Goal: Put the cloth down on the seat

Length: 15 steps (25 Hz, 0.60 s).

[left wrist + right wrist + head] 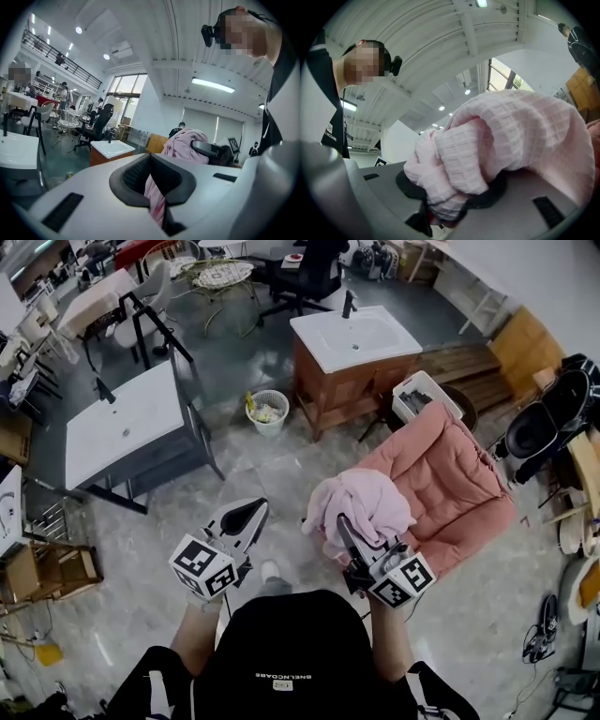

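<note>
Cloth is gripped by right claw above seat edge. Left claw is closed on pink strip. Cloth should be lowered onto seat centre before release.

The only lettering I find is a short white line of print on the person's black shirt, with a small white patch just under it. In the head view it is too small for me to spell out. In the right gripper view the same shirt shows white letters cut off at its edge. I read them as "LINCOARE", not surely. The left marker cube and the right marker cube bear black-and-white square code patterns.
</note>
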### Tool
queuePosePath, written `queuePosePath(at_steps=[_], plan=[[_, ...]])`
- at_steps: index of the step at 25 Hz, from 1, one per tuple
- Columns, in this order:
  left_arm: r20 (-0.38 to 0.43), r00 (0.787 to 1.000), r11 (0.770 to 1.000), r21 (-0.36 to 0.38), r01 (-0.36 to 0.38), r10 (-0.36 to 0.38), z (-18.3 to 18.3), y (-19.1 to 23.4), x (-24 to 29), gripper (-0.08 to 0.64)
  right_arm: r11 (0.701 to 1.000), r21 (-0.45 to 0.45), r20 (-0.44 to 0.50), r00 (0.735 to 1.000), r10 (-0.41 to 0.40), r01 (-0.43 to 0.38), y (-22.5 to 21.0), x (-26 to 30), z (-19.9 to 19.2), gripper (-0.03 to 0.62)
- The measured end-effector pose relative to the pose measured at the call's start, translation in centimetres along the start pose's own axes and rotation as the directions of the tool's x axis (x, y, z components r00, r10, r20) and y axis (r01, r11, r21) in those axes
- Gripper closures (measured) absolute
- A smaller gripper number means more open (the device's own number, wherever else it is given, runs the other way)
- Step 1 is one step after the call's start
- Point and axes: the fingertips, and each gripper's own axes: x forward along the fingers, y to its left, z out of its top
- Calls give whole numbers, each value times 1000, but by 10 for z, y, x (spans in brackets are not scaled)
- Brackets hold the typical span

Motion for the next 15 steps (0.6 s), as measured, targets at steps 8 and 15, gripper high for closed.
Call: queuePosePath(at_steps=[8, 15], plan=[[-11, 999, 999, -20, 51, -51, -1, 72, -19, 546, 998, -10, 4, 998, -56, 56, 11, 61, -30, 385], [-23, 995, 995, -35, 94, -95, -2, 112, -28, 546, 995, -33, 8, 995, -95, 96, 18, 94, -42, 385]])
